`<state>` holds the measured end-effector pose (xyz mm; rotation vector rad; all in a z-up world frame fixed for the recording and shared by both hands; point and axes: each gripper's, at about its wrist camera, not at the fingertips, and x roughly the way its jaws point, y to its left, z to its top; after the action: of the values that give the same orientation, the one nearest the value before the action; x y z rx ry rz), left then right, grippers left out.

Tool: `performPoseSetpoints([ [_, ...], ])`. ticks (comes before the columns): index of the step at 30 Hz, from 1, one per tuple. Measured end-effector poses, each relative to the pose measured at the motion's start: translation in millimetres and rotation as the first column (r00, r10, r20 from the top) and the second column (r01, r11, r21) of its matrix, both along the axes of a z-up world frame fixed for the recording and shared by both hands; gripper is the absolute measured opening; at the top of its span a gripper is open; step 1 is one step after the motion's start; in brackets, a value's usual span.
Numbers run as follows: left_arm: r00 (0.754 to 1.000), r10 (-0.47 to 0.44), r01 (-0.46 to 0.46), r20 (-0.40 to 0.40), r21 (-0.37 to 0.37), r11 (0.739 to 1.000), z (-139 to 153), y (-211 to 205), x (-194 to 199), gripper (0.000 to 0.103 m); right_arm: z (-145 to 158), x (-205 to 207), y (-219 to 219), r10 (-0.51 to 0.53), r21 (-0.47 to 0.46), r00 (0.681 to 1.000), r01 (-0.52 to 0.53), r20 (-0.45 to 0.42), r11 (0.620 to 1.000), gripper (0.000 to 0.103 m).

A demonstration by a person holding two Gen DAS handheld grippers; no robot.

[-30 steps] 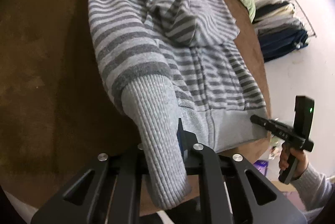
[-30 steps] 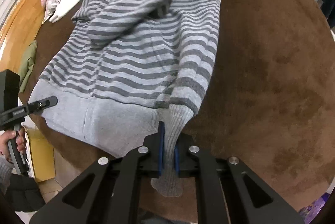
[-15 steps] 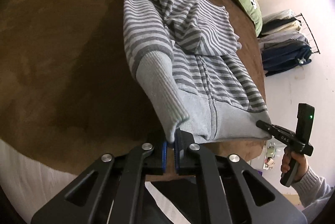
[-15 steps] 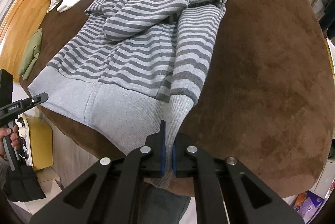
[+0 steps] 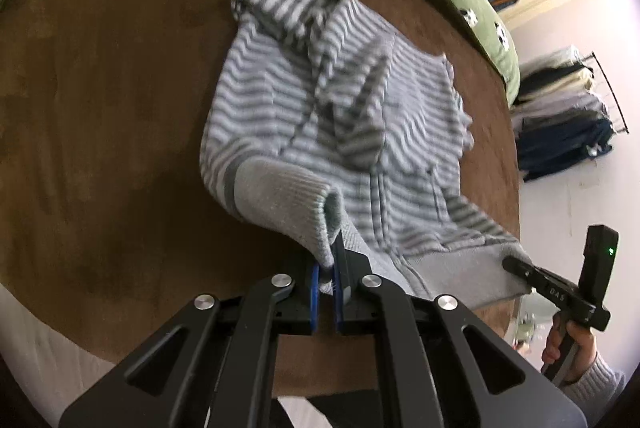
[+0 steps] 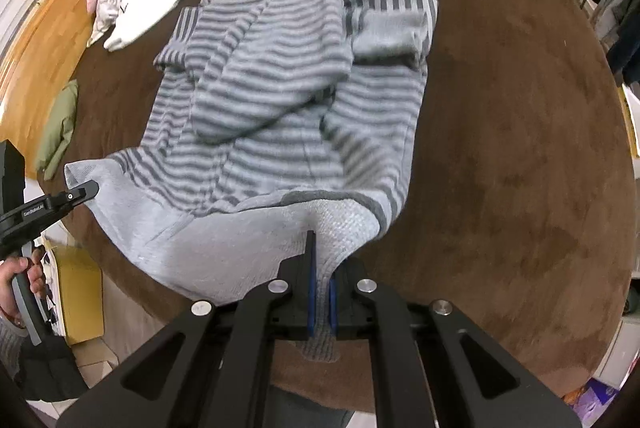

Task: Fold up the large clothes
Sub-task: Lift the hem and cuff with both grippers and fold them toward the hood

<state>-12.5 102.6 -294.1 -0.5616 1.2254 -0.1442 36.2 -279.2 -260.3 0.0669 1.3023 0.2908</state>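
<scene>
Item: striped hoodie point(image 5: 340, 116), spread on a brown bed cover point(image 5: 100, 108), hood toward 12 o'clock, hem toward 6.
Left claw point(image 5: 327, 282): pressed together, pinching a ribbed cuff and hem corner.
Right claw point(image 6: 320, 302): pressed together, pinching the opposite ribbed corner point(image 6: 344, 228).
Done: sleeves laid along the body; hem edge raised off the cover.
Left, by judgement: carry hem toward the hood, lay flat, release.
</scene>
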Motion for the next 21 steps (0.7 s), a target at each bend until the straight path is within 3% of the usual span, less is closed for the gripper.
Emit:
performPoseSetpoints([
  [11,0.995,0.092,-0.093,0.029,0.046,0.995,12.5,1.7,51.1,0.008,26.9,58.4,0.8,0.038,0.033,0.995,-0.041,0.094,0.999,0.005],
  [15,0.989,0.127,-0.131,0.080,0.044,0.990,28.5,5.0,74.2,0.008,39.9,85.7,-1.7,0.040,0.040,0.989,-0.046,0.141,0.998,0.005],
  [21,0.980,0.104,-0.122,0.169,0.100,0.987,53.5,-3.9,125.8,0.008,48.8,132.4,-3.5,0.042,0.033,0.978,-0.050,0.203,0.998,0.005],
])
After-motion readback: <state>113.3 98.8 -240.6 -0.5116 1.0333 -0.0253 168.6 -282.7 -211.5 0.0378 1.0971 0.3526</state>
